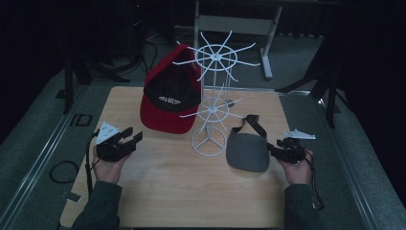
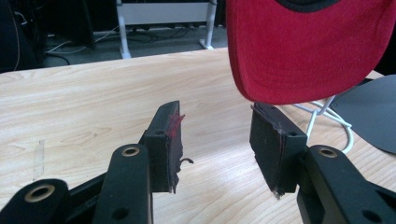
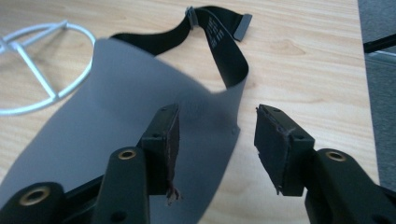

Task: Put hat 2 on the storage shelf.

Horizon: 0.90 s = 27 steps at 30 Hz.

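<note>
One red cap (image 1: 168, 98) hangs just ahead of the spread, empty left gripper (image 1: 130, 138), one grey cap (image 1: 247, 152) lies beneath the spread right gripper (image 1: 272, 147), and one white wire rack (image 1: 212, 96) stands between them.

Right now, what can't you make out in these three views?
- Lettering on the red cap: high view, too small and dim to read.
- Cap's crown: left gripper view, cut off by the top edge.
- Grey pouch: right gripper view, lower part hidden behind the right claw, which stands open.
- White wire rack: right gripper view, only its base ring inside the frame.
- Floor beyond the table: high view, too dark.
</note>
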Each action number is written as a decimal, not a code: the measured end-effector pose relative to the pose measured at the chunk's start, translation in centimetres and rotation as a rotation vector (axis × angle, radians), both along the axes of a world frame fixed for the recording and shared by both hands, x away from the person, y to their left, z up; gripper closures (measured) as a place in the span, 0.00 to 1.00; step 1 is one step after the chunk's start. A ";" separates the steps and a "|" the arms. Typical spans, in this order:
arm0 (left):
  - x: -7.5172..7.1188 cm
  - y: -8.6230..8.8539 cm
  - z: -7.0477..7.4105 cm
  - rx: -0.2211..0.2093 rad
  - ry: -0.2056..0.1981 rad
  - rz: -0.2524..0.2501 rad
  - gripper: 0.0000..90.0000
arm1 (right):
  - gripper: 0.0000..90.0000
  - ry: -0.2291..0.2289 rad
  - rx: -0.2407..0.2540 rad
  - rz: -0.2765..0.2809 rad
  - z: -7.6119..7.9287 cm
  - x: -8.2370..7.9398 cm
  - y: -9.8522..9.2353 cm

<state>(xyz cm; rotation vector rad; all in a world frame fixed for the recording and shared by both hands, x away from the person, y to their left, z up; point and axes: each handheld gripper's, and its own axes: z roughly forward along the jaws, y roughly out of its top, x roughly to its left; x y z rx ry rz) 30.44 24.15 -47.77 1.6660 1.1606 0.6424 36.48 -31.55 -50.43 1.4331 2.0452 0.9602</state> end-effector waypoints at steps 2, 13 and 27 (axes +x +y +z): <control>0.0 0.0 0.0 0.002 0.001 0.001 0.60 | 0.60 0.002 0.012 0.004 0.2 0.6 0.1; -0.1 0.1 -0.5 0.001 0.013 0.000 0.60 | 1.00 0.000 0.010 0.049 1.3 3.7 2.5; -0.3 -0.2 -0.9 0.012 0.020 -0.006 0.60 | 1.00 0.076 -0.031 0.071 0.2 6.6 6.1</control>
